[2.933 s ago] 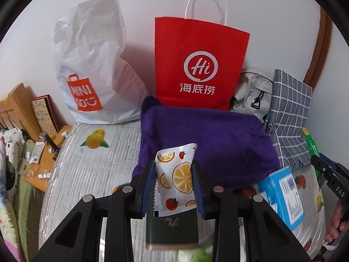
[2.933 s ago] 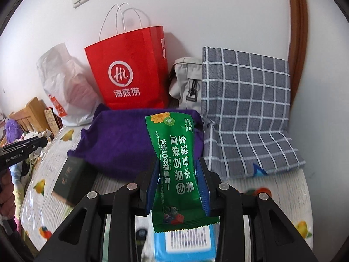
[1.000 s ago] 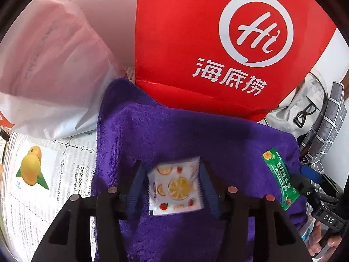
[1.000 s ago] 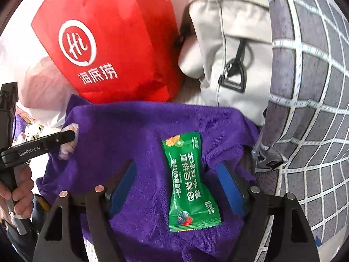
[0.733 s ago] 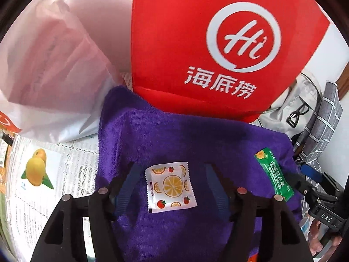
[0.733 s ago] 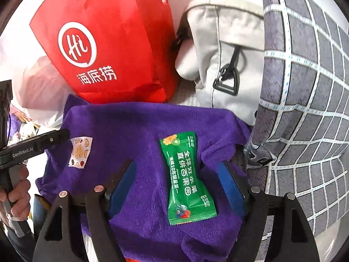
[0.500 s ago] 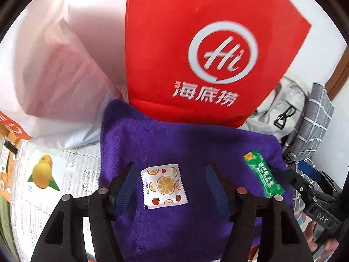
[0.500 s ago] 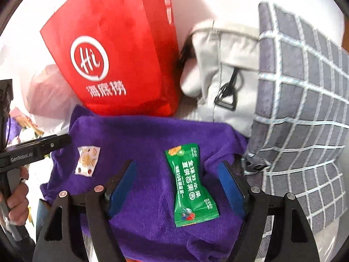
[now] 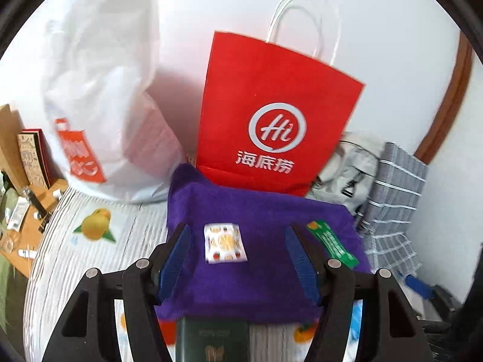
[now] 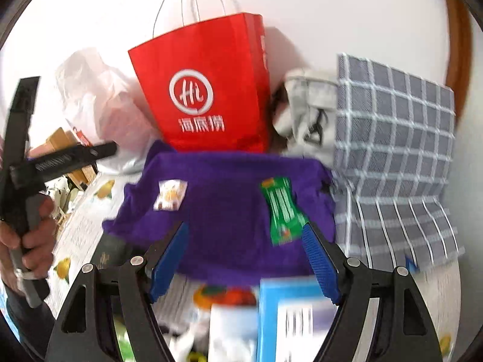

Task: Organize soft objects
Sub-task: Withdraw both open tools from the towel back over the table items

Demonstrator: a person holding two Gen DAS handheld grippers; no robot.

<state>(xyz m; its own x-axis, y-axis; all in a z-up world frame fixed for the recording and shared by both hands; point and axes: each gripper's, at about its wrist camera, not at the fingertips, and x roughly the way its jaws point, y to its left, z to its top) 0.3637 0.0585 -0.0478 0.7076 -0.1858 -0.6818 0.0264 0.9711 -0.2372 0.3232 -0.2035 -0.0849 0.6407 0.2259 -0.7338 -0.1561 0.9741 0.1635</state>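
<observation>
A folded purple towel (image 9: 259,211) (image 10: 229,187) lies on the table in front of the bags. A white packet with orange-slice prints (image 9: 225,243) (image 10: 170,195) rests on its left part. A green packet (image 9: 332,244) (image 10: 283,208) rests on its right part. My left gripper (image 9: 238,259) is open and empty, pulled back over the towel's near edge. My right gripper (image 10: 244,259) is open and empty, just behind the green packet. The left gripper also shows in the right wrist view (image 10: 54,163), held by a hand.
A red paper bag (image 9: 271,120), a white plastic bag (image 9: 99,114), a grey bag (image 9: 350,163) and a checked cloth bag (image 10: 392,138) stand behind the towel. A dark green box (image 9: 212,339) and a blue box (image 10: 289,316) lie near me on the fruit-print tablecloth (image 9: 90,235).
Both grippers carried their packets to the towel, opened and released them there. In the last second both have drawn back and up, away from the towel.
</observation>
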